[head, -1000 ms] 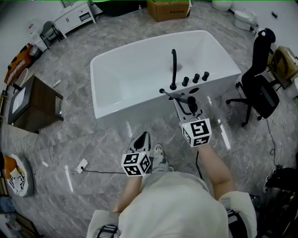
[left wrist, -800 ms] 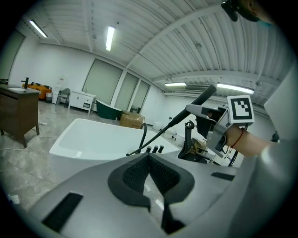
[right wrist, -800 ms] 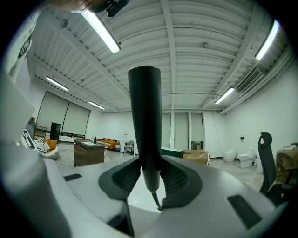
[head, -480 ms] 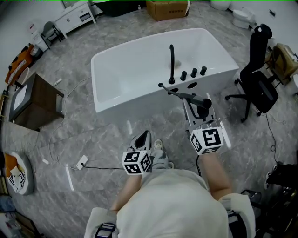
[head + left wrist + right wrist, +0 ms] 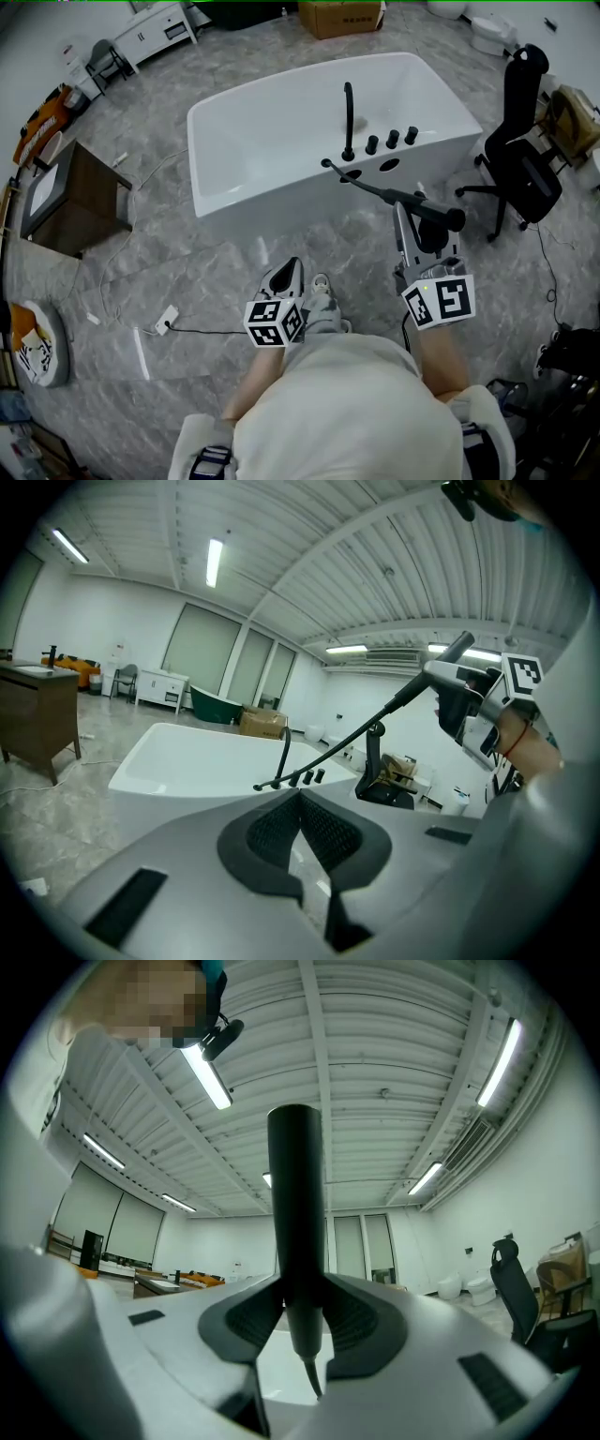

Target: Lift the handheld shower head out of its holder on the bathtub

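The black handheld shower head point(image 5: 436, 216) is out of its holder and hangs in the air in front of the white bathtub point(image 5: 281, 141). My right gripper point(image 5: 414, 225) is shut on its handle point(image 5: 296, 1204). The black hose point(image 5: 375, 190) runs taut from the tub's rim up to the head. The empty holder hole point(image 5: 390, 164) lies beside three black knobs point(image 5: 392, 139) and the tall spout point(image 5: 349, 117). My left gripper point(image 5: 287, 277) is shut and empty, low by my feet. In the left gripper view its pads point(image 5: 323, 832) meet, with the shower head point(image 5: 452, 652) up at the right.
A black office chair point(image 5: 523, 164) stands right of the tub. A brown cabinet point(image 5: 70, 202) sits at the left, and a socket with its cable point(image 5: 165, 334) lies on the marble floor. A cardboard box point(image 5: 339, 17) is behind the tub.
My right gripper has pulled back from the tub rim and risen with the shower head, drawing the hose out longer. The left gripper has barely shifted.
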Motion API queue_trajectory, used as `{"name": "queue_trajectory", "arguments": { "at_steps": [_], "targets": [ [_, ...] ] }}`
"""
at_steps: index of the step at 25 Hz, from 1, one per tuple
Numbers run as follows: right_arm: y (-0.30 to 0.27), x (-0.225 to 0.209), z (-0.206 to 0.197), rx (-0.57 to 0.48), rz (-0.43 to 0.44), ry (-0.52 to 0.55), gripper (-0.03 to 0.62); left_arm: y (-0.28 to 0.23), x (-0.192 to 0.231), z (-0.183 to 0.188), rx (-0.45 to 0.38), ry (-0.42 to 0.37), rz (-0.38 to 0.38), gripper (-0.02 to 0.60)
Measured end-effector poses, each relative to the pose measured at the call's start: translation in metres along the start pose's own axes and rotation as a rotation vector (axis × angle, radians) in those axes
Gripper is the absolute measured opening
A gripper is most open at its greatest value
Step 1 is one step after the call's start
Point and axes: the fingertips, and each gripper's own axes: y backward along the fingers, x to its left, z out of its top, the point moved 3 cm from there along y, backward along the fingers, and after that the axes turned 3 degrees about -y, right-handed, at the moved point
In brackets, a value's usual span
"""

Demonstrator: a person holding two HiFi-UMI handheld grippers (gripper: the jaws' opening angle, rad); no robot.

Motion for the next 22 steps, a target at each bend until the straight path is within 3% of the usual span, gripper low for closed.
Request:
{"name": "queue_trajectory", "arguments": {
  "at_steps": [11, 22],
  "targets": [
    [0.032, 0.012, 0.032, -0.075, 0.012, 0.0, 0.141, 0.007, -0.007, -0.006, -0.003, 0.006, -0.005, 0.021],
    [0.034, 0.013, 0.034, -0.079, 0.02, -0.01, 0.141, 0.006, -0.009, -0.007, -0.003, 0.012, -0.004, 0.021]
  ]
}}
